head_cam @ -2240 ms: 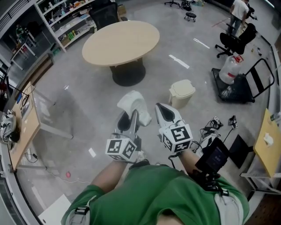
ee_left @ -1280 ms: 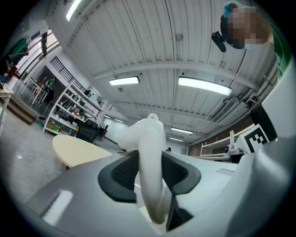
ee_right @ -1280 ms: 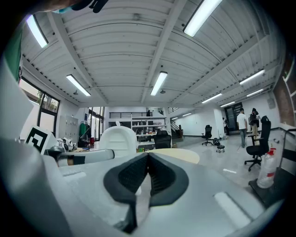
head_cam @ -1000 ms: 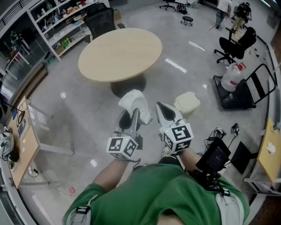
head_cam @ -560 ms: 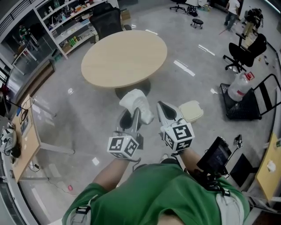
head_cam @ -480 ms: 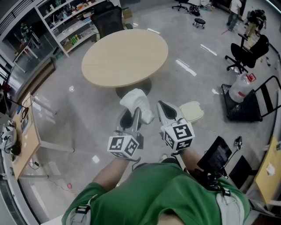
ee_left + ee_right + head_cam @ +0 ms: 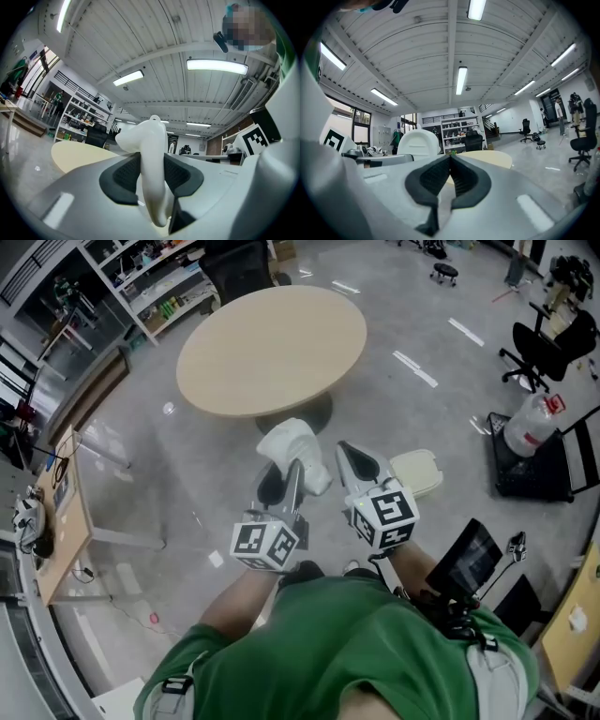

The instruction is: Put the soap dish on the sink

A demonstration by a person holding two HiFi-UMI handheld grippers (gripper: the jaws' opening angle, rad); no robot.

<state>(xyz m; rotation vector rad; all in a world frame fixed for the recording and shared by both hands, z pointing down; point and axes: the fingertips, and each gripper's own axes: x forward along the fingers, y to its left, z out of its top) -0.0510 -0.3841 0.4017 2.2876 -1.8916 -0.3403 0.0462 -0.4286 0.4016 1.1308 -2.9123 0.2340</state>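
While I walk the rig across the floor [image 7: 159, 474], the scene under me has slid: the round table [image 7: 272, 348] sits closer ahead than it did a second ago, and the cream lidded bin [image 7: 419, 474], which lay well off to the right, is now just beside the right hand-held gripper [image 7: 354, 465]. Both tools have kept the same pose in front of the green shirt, level and side by side, so what has changed is my position and not the grip

The soap dish [image 7: 298, 448] is still in the left hand-held gripper [image 7: 286, 486]. The left gripper view shows its white body standing on edge between the dark pads [image 7: 123, 176], both pads pressed against it, with most of the dish sticking out past the jaw tips. It has not slipped or tilted over these last moments, as far as I can judge. The right hand-held gripper is empty, its jaws closed together with nothing between them

For the task, I read this as the carry stage only. No sink shows in any view; I see the table, the shelves [image 7: 164, 282] in the far corner, and open floor. The dish is secure, so the job left is to find the sink, get there without knocking the protruding dish on furniture, then lower it flat
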